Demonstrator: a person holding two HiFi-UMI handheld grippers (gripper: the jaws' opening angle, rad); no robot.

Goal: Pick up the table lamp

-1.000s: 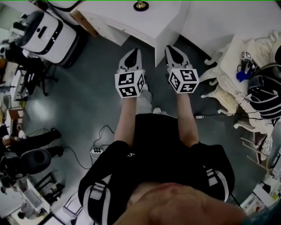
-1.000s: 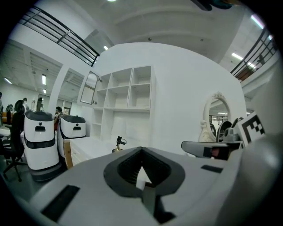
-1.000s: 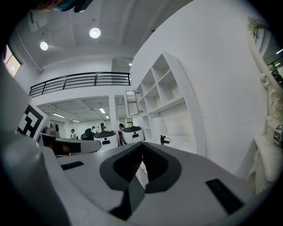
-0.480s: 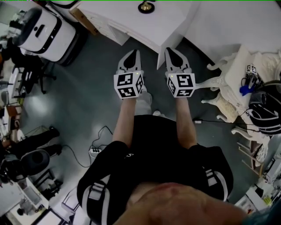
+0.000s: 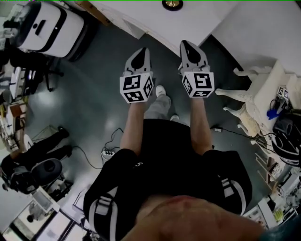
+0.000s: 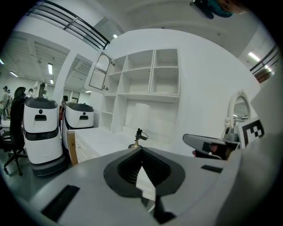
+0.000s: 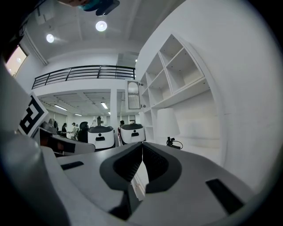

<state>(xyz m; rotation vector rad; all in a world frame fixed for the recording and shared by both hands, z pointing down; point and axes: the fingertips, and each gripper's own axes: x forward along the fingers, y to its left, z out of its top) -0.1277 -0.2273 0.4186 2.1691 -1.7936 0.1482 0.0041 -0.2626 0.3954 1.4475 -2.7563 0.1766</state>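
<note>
The table lamp stands on a white desk [image 5: 141,16] ahead of me; only its brass base [image 5: 172,4] shows at the top edge of the head view. In the left gripper view its white shade [image 6: 142,115] rises above a thin brass stem [image 6: 136,141], straight beyond the jaws. The right gripper view shows the shade [image 7: 168,123] a little to the right. My left gripper [image 5: 141,52] and right gripper [image 5: 186,45] are held side by side over the grey floor, short of the desk. Both are shut and hold nothing.
Two white wheeled robots [image 5: 44,28] stand at the left by the desk's end. An ornate white chair [image 5: 251,101] with bags on it is at the right. A power strip [image 5: 108,153] and cables lie on the floor. Open shelves [image 6: 146,75] rise behind the desk.
Both grippers have moved forward toward the desk, staying side by side. The lamp base has slid right along the top edge of the head view and the desk has come nearer.
</note>
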